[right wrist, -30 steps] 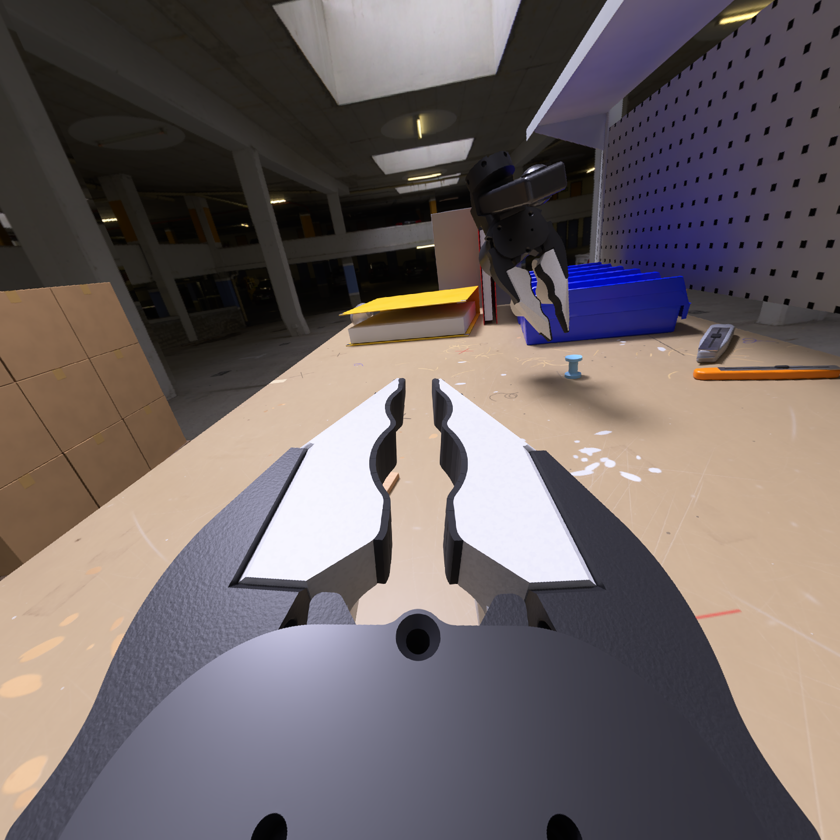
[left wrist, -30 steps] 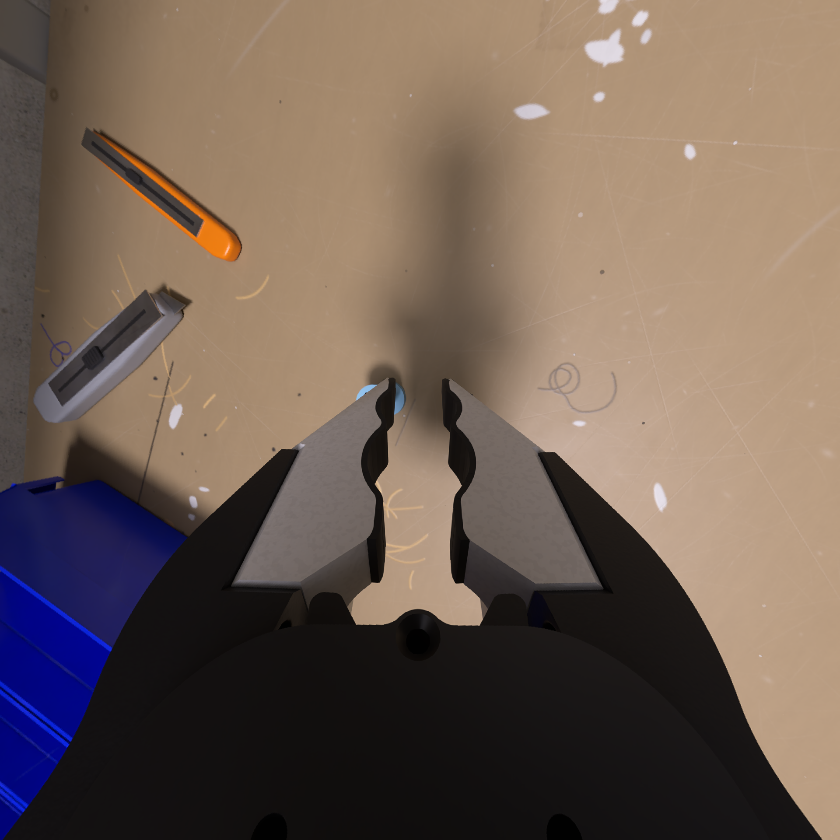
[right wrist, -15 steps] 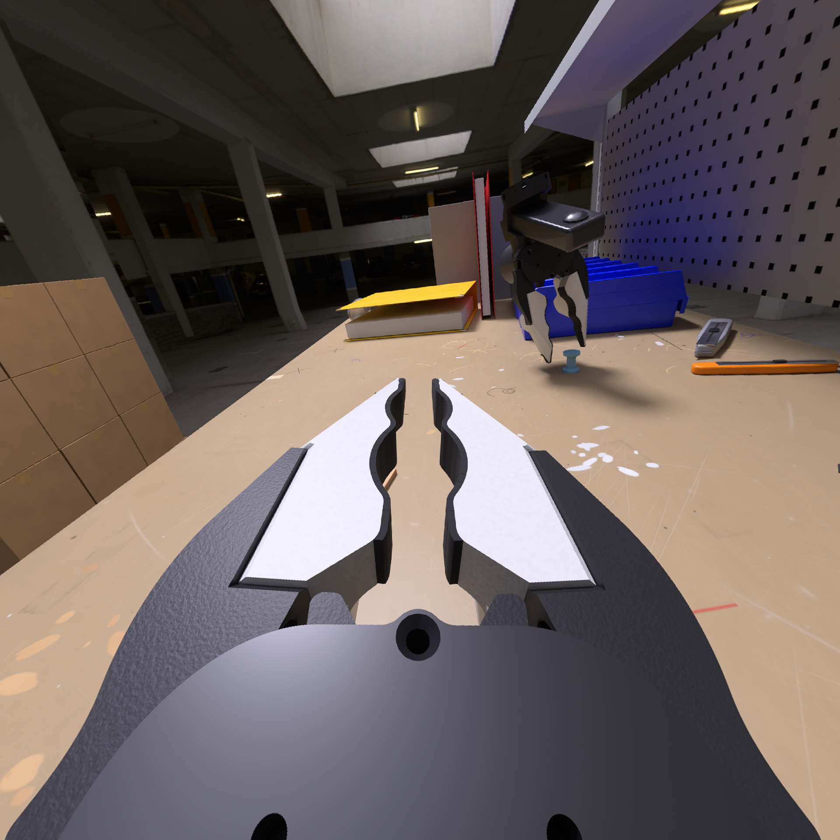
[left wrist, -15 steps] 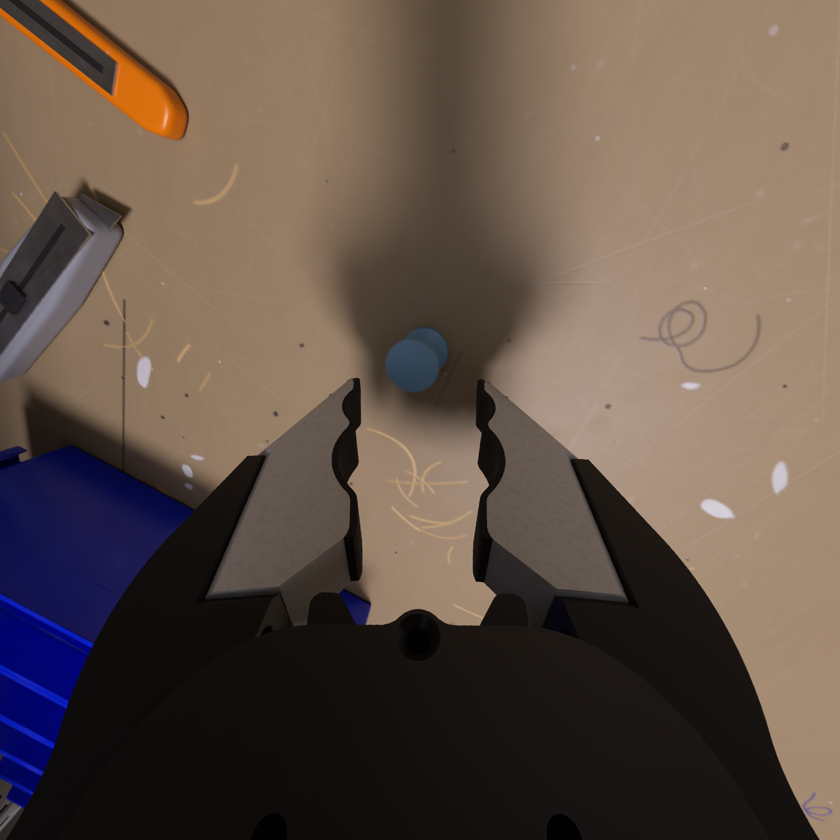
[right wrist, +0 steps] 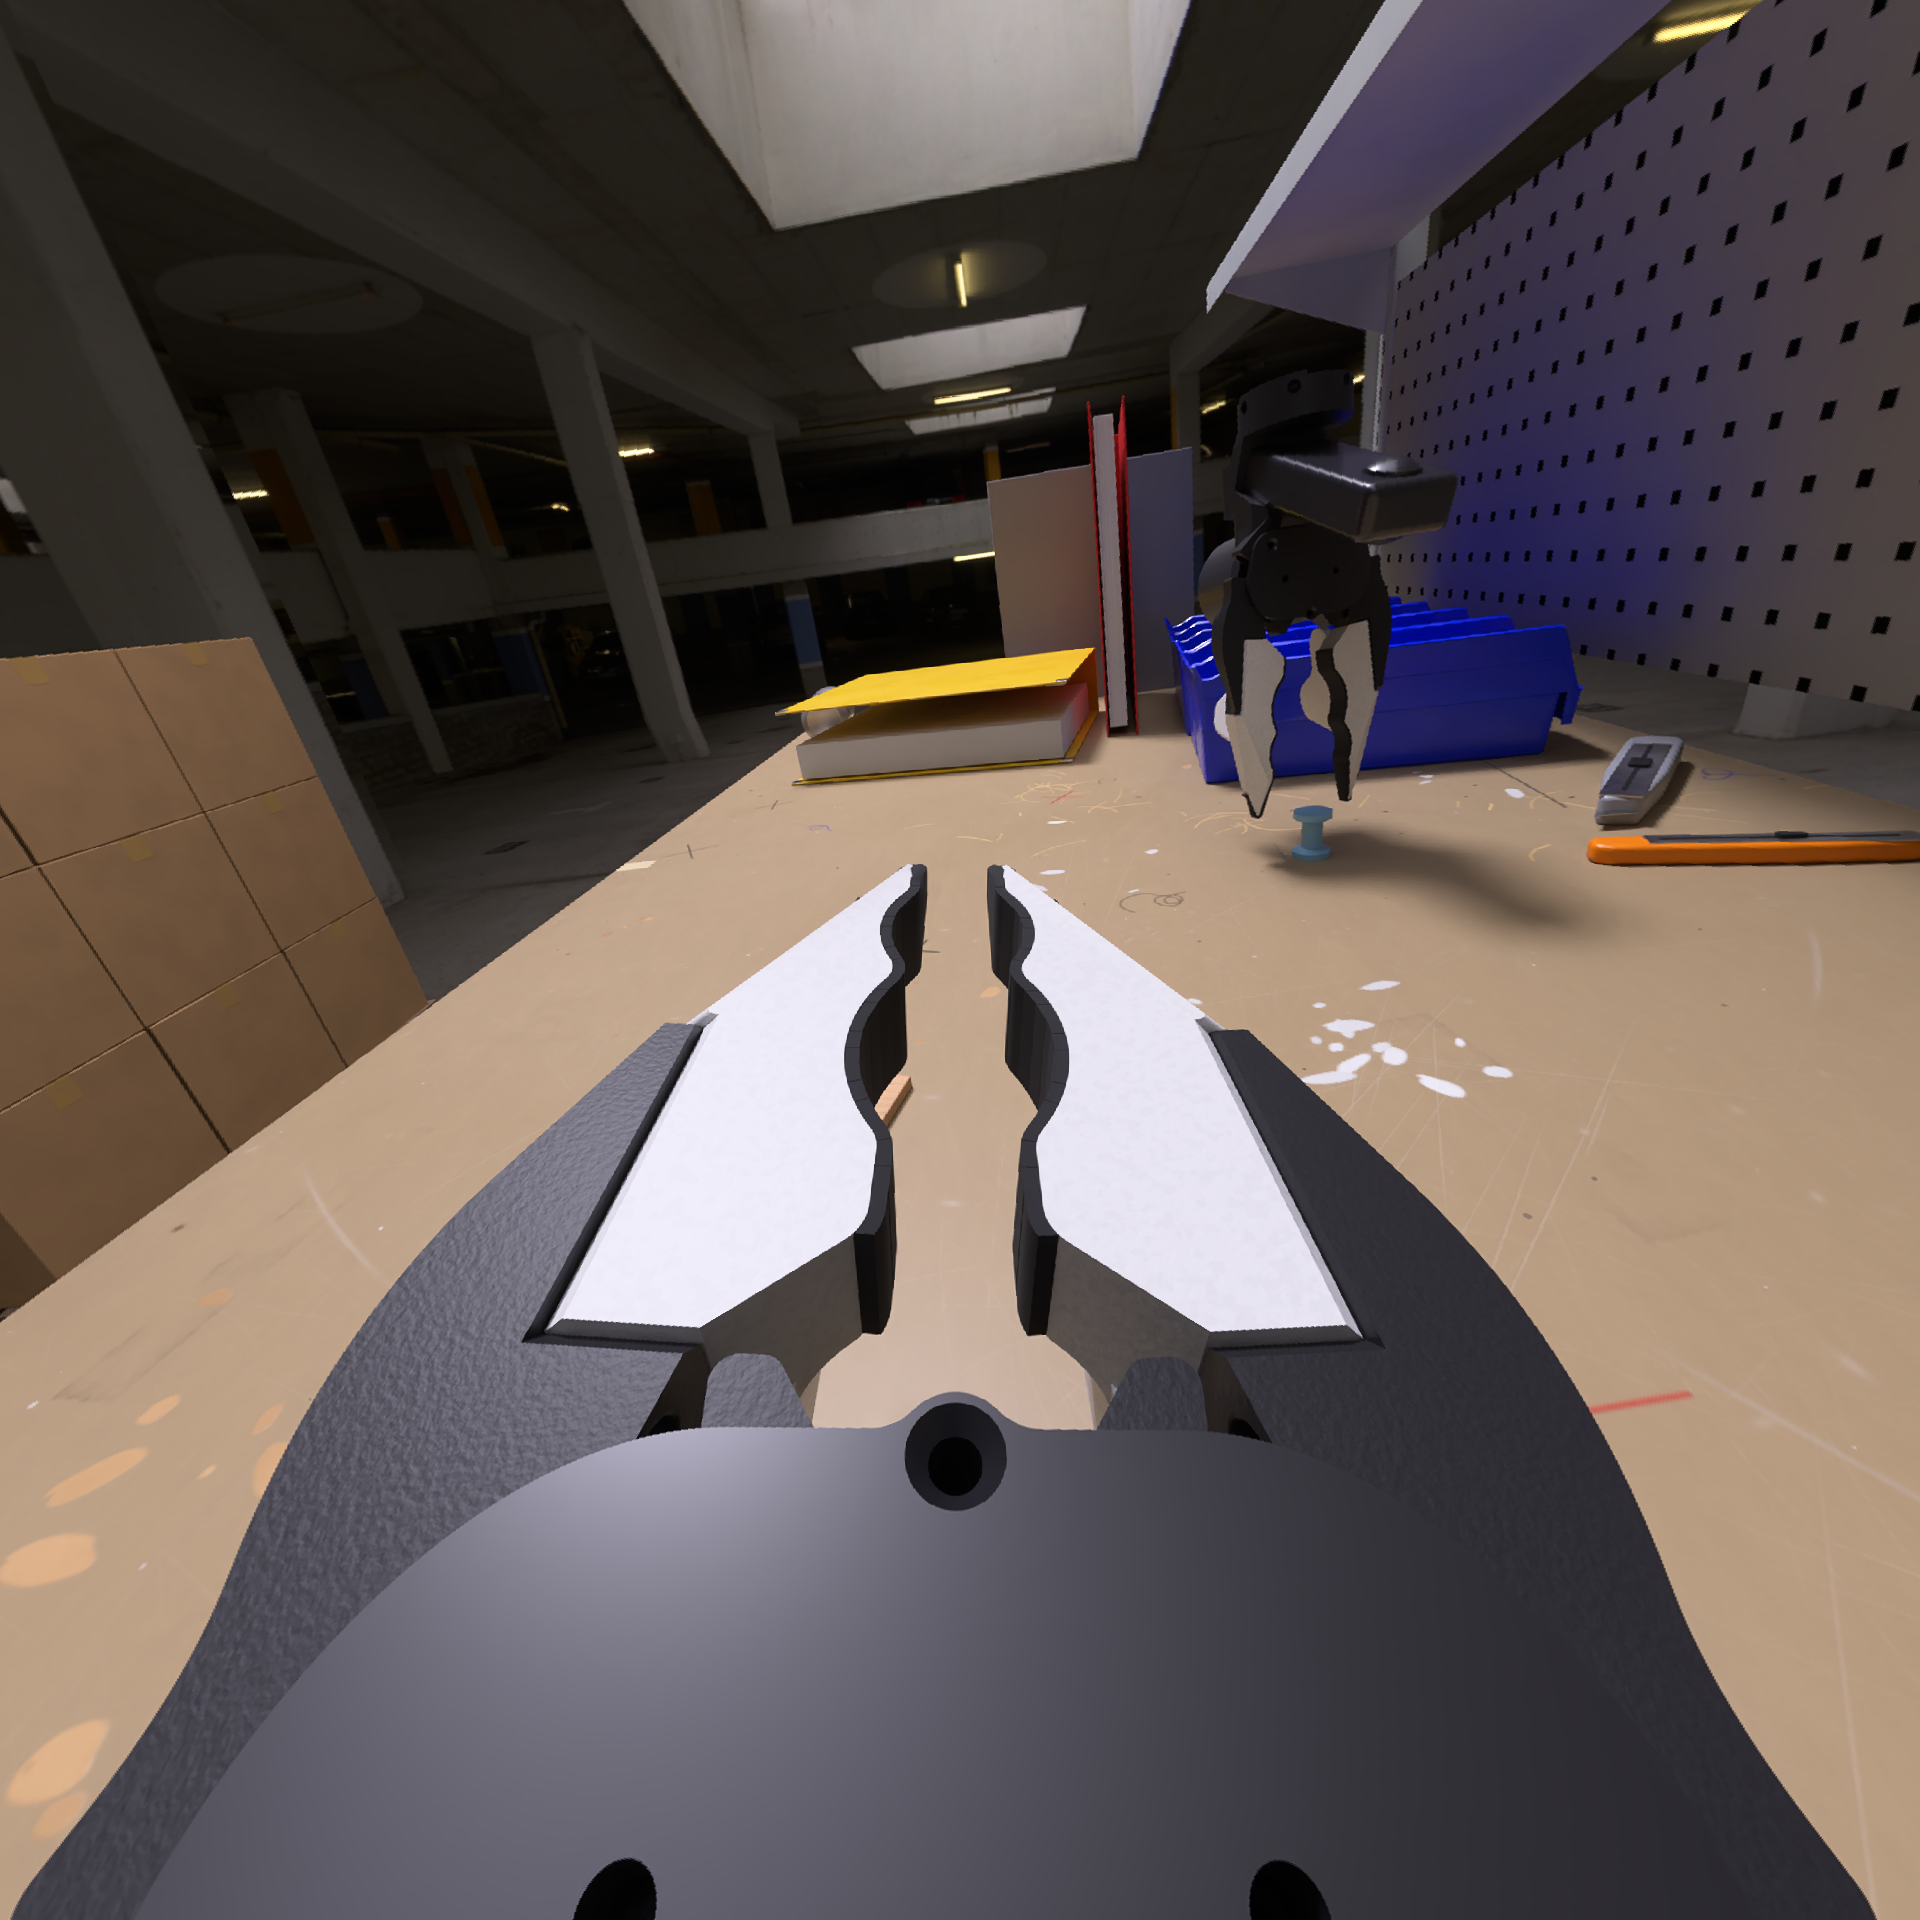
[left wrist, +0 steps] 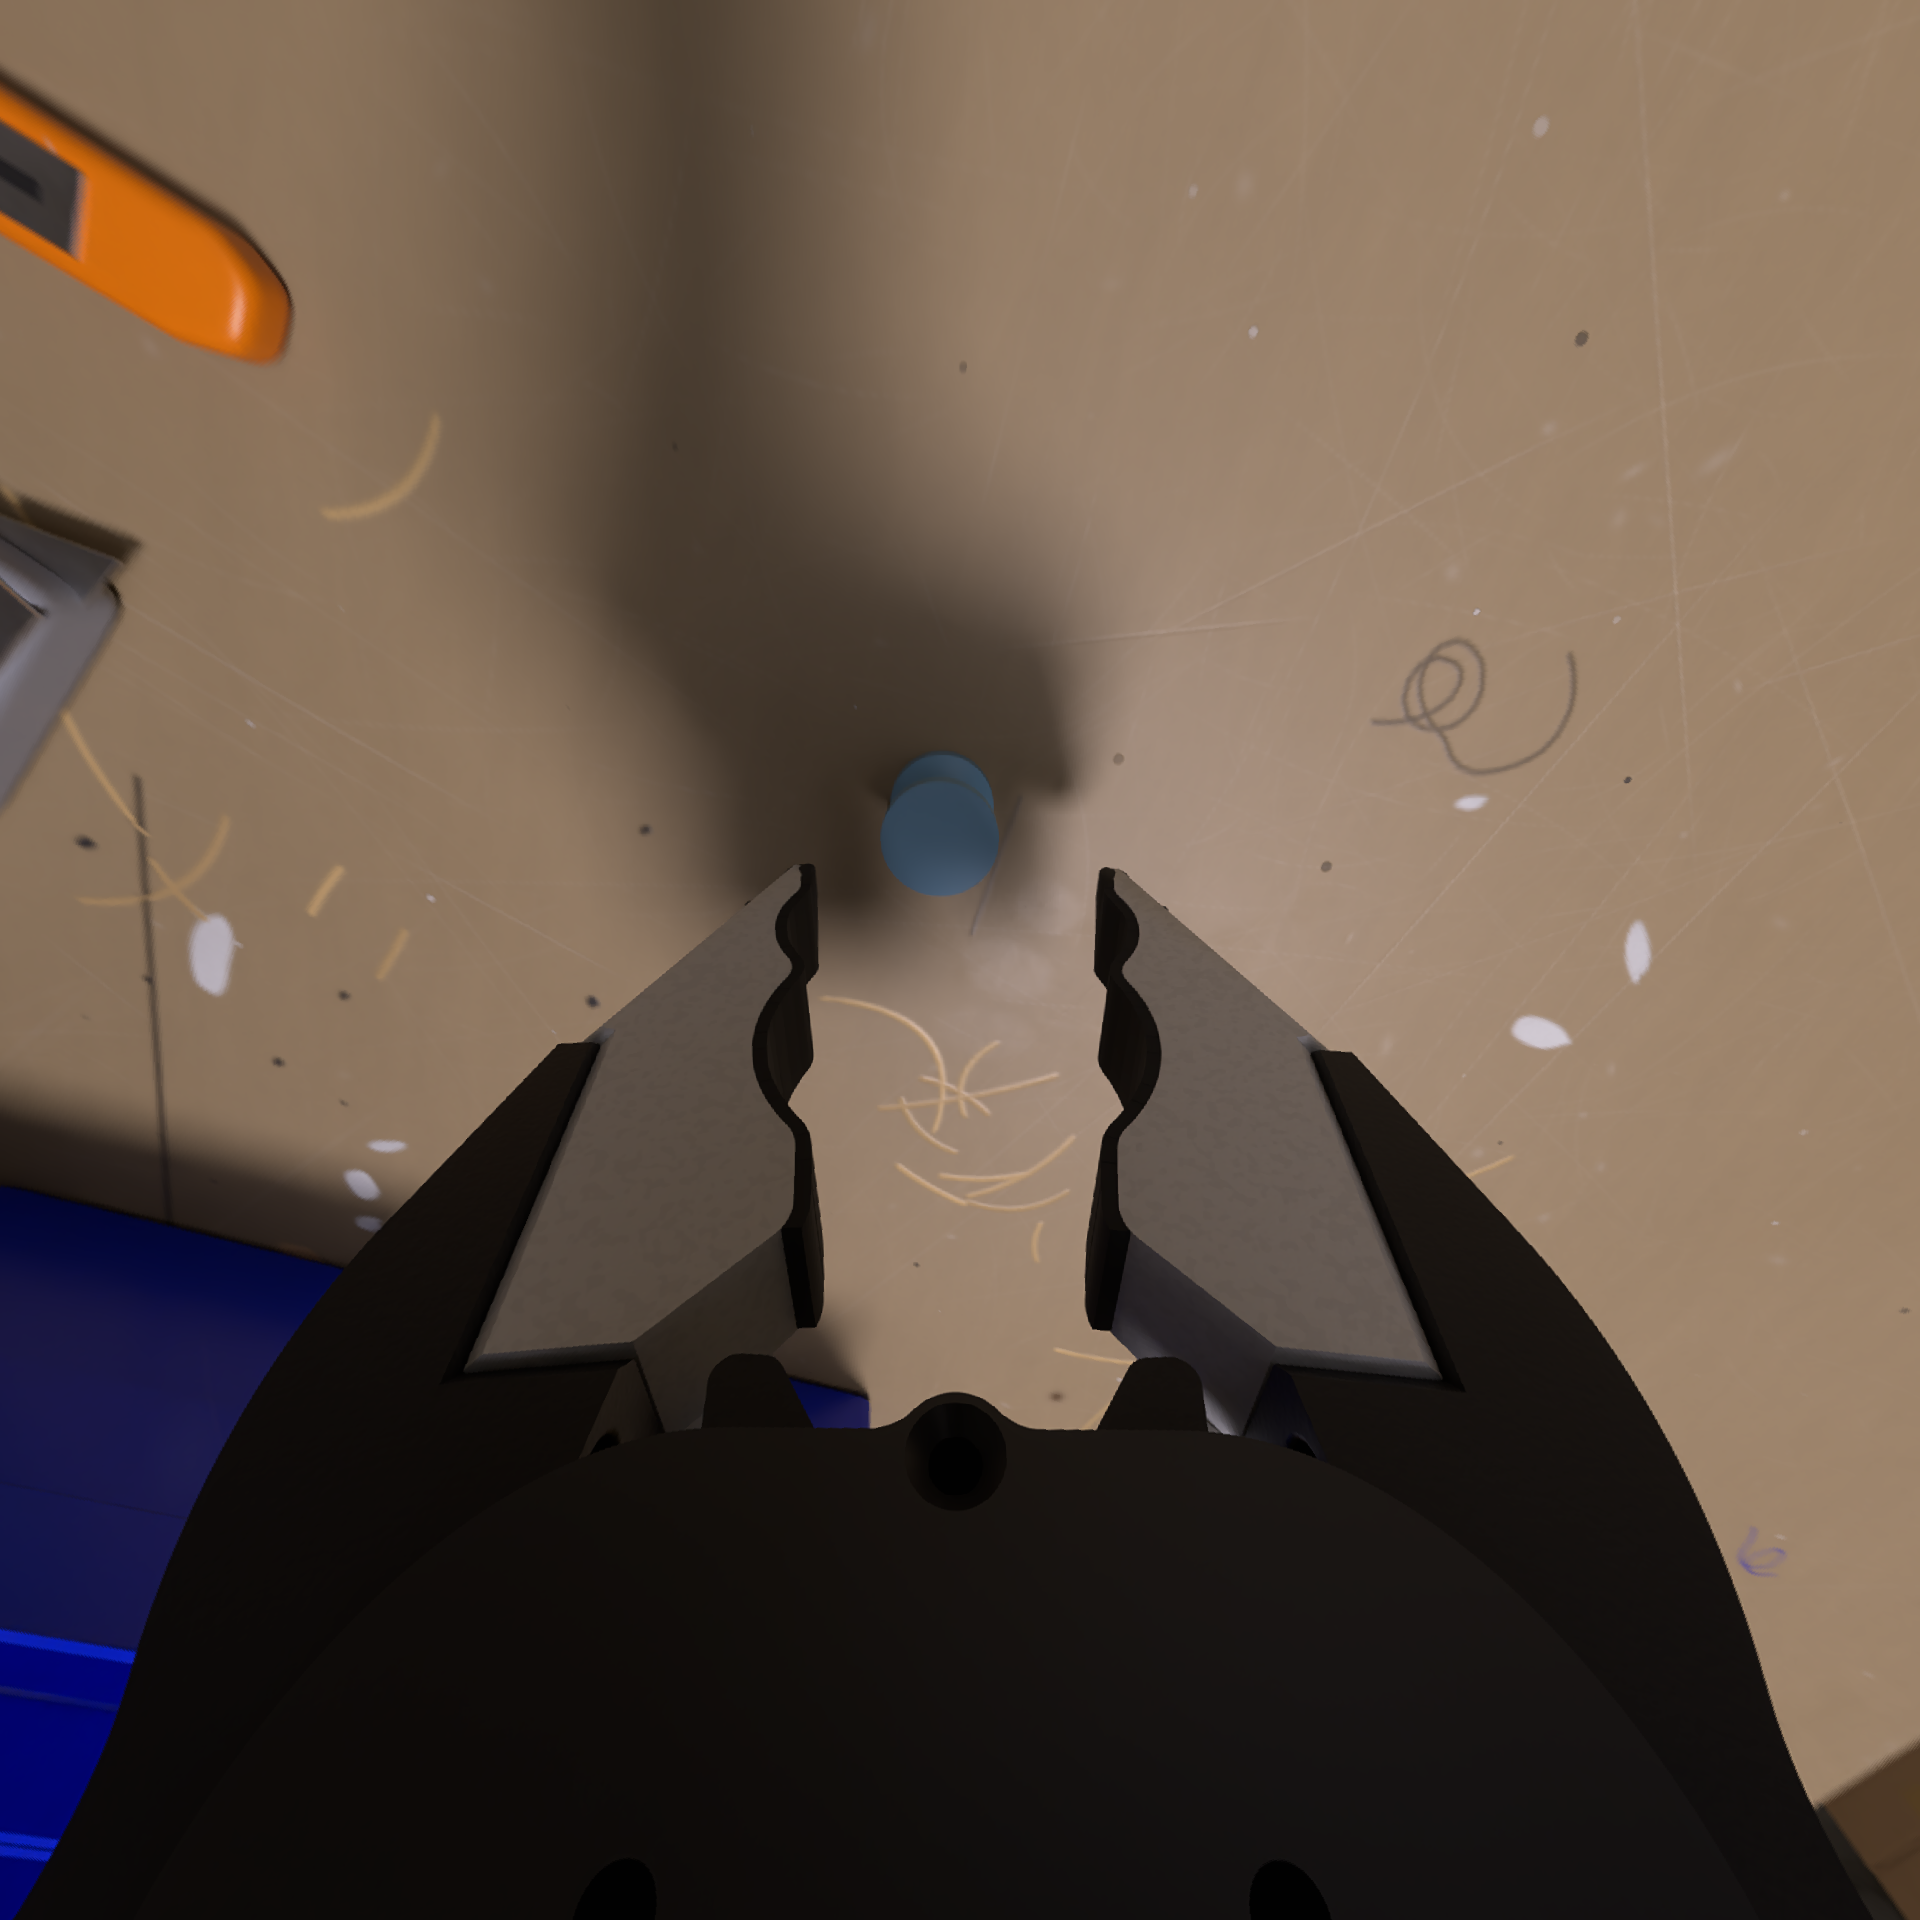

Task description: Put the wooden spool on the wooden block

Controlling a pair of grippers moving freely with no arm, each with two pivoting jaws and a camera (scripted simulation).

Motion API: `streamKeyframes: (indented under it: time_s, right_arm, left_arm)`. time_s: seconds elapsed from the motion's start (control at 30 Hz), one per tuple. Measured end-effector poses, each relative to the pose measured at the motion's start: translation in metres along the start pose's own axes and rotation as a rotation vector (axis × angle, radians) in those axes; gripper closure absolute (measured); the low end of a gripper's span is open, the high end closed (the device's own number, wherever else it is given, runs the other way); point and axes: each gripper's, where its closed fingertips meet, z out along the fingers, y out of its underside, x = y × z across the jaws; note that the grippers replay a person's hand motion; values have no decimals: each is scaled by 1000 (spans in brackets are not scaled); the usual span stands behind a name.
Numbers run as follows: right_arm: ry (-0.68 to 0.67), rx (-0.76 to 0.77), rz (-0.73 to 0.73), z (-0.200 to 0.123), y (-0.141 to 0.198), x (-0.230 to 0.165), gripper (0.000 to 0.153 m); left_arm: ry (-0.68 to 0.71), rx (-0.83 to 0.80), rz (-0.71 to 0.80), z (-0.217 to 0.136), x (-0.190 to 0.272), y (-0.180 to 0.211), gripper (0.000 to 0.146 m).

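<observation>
The spool (left wrist: 938, 831) is small and blue and stands upright on the tan workbench (left wrist: 1351, 416). My left gripper (left wrist: 954, 883) points down above it, jaws open and empty, with the spool just beyond the fingertips. From the right wrist view the spool (right wrist: 1311, 831) sits right below the left gripper (right wrist: 1299, 805), not touching it. My right gripper (right wrist: 956, 878) hovers low over the bench, jaws almost together and empty. A small tan wooden piece (right wrist: 894, 1098) shows between its fingers, mostly hidden.
An orange utility knife (left wrist: 156, 260) and a grey one (left wrist: 42, 665) lie near the spool, and a blue bin (right wrist: 1455, 696) stands behind it. A yellow book (right wrist: 945, 717), upright boards (right wrist: 1101, 582), a pegboard wall (right wrist: 1662, 416) and cardboard boxes (right wrist: 156, 935) surround the bench.
My left gripper has come down toward the spool and opened its jaws wider. The right gripper has stayed in place.
</observation>
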Motion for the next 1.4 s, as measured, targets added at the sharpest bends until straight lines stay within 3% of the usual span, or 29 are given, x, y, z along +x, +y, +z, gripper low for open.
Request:
streamKeyframes:
  time_s: [0.2, 0.47, 0.67, 0.87, 1.0, 1.1, 1.27, 1.4]
  right_arm:
    - [-3, 0, 4, 1, 0, 0, 141]
    - [-2, 2, 4, 0, 0, 0, 141]
    - [-2, 3, 0, 1, -1, 0, 141]
    - [-6, 4, -6, 1, -2, -2, 141]
    - [-10, 3, -9, 2, -2, -3, 141]
    - [-12, 1, -14, 3, -2, -4, 141]
    - [-2, 11, -30, 0, -6, -4, 142]
    - [-4, 23, -45, -1, -11, -7, 142]
  left_arm:
    - [-91, -41, 86, 6, -11, 0, 107]
    - [-39, -27, 109, 13, -5, 0, 123]
    - [-60, -4, 107, 12, -5, 2, 123]
    - [-150, 104, 121, -36, 10, -21, 123]
    - [-189, 230, 220, -86, 58, -71, 123]
    - [-166, 269, 348, -99, 116, -114, 123]
    - [-60, 233, 498, -52, 223, -166, 123]
    - [25, 181, 529, 5, 279, -176, 123]
